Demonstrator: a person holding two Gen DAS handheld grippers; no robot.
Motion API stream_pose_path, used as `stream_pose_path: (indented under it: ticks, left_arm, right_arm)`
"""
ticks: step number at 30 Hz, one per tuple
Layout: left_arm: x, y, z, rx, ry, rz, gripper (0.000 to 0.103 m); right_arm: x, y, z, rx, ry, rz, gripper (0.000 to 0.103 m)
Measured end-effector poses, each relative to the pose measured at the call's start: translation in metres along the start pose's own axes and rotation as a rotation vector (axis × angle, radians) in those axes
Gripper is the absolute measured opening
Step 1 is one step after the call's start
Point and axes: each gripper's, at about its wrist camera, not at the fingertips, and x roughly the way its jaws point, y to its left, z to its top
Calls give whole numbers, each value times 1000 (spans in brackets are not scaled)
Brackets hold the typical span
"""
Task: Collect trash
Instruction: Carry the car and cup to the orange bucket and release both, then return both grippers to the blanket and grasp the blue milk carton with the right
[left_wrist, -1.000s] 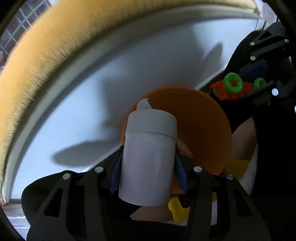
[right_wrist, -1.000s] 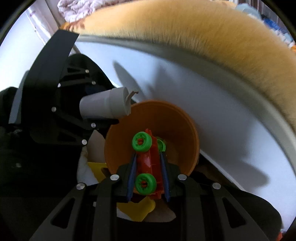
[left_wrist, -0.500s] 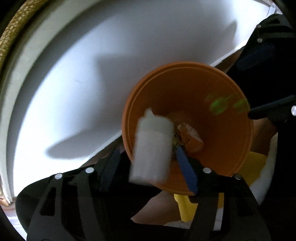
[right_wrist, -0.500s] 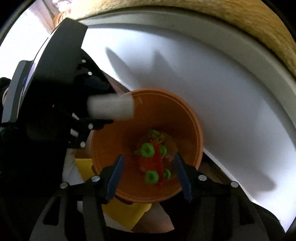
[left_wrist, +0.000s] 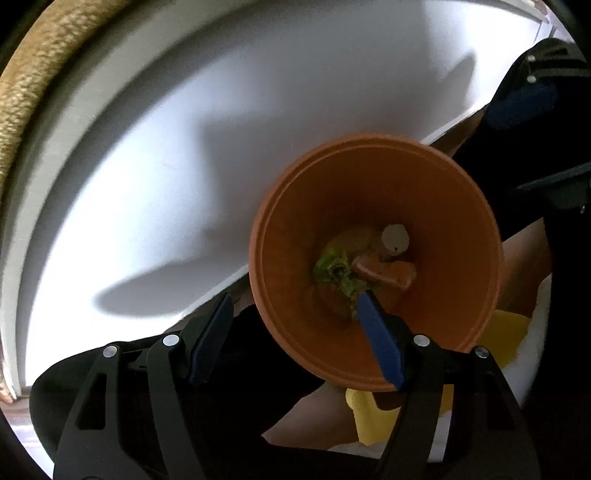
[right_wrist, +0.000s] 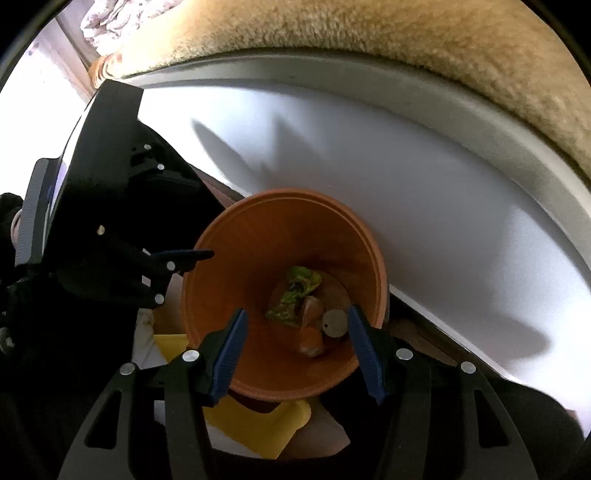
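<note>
Left gripper (left_wrist: 293, 338): your jaws are opening, nothing between the blue pads; one finger sits outside the bin rim, the other over its mouth.
Right gripper (right_wrist: 295, 345): your jaws stand wide and empty, both fingers over the bin.
Orange bin (left_wrist: 476, 236): upright beside the white table edge (left_wrist: 184, 166).
Trash: a white bottle (right_wrist: 334, 323) lies end-up at the bottom, touching green-and-orange pieces (right_wrist: 291, 295).
Below bin: yellow object (right_wrist: 255, 424), kind unclear.

Left claw (left_wrist: 295, 332) opening, empty; right claw (right_wrist: 295, 343) spread, empty; both pointing steeply down.
</note>
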Motion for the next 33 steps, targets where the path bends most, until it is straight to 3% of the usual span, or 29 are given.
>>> stream_pose_path:
  ticks: [6, 11, 17, 19, 22, 26, 29, 33]
  left_arm:
    - [-30, 8, -1, -25, -71, -49, 74]
    - [-78, 17, -2, -65, -204, -37, 76]
    - [-143, 43, 10, -141, -388, 17, 82]
    - [-161, 53, 15, -183, -449, 36, 84]
    - [-173, 66, 28, -261, -513, 48, 84]
    - [-182, 88, 41, -364, -550, 12, 87]
    - [-177, 94, 43, -387, -546, -20, 87]
    - [-166, 93, 48, -374, -514, -17, 87]
  right_arm:
    - [-39, 4, -10, 41, -57, -7, 56]
    - [-88, 5, -6, 50, -139, -29, 56]
    - [-154, -7, 25, 74, -305, -53, 59]
    - [-172, -19, 41, 99, -383, -100, 66]
    - [-195, -44, 69, 152, -491, -173, 68]
    - [-200, -90, 105, 286, -579, -318, 77]
    - [-192, -122, 129, 406, -605, -316, 82]
    - [-165, -146, 157, 489, -572, -278, 86]
